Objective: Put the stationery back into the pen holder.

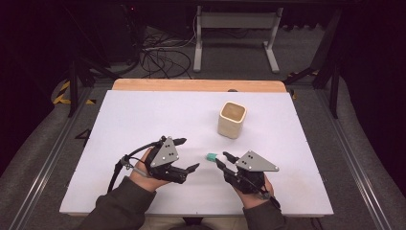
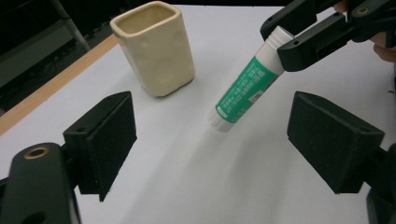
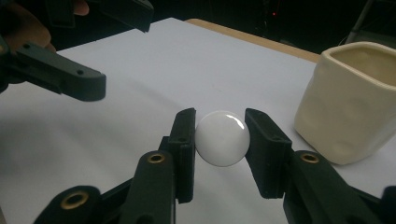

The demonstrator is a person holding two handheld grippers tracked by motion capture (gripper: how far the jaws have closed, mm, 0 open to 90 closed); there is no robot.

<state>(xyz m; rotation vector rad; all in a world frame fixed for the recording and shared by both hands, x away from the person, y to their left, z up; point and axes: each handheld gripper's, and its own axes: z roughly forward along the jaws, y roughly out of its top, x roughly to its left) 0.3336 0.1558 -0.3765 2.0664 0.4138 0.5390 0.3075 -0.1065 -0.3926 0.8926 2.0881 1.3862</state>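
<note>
You have two tools on the bench (image 1: 143,115), one in each hand. Your right tool (image 1: 221,159) is clamped on one glue stick (image 2: 247,84): in the right gripper view both pads press the sides of its white round end (image 3: 222,138), and in the left gripper view the black jaws hold it by the white cap, tilted, with its lower white end just above or on the white surface; I cannot tell which. The stick has a green label with white print. From the high view, only its green tip (image 1: 210,156) peeks out ahead of the right tool, at about 10 o'clock from your right hand (image 1: 256,194).

Your left tool (image 1: 186,154) stands open, with nothing between its two black pads (image 2: 109,140). It holds nothing. The glue stick lies ahead of the gap, at about 1 o'clock in the left gripper view, well clear of both pads. In the high view the left tool points toward 3 o'clock, at the right tool, and the two are near each other but apart.

There is one cup (image 1: 232,120), cream-coloured, squarish with rounded corners, standing upright. It sits at about 12 o'clock from the right tool and at about 1 o'clock from the left tool, near but not touching either. I see nothing in it from the high view.

Count: two tools, one glue stick, one cup, one bench.
</note>
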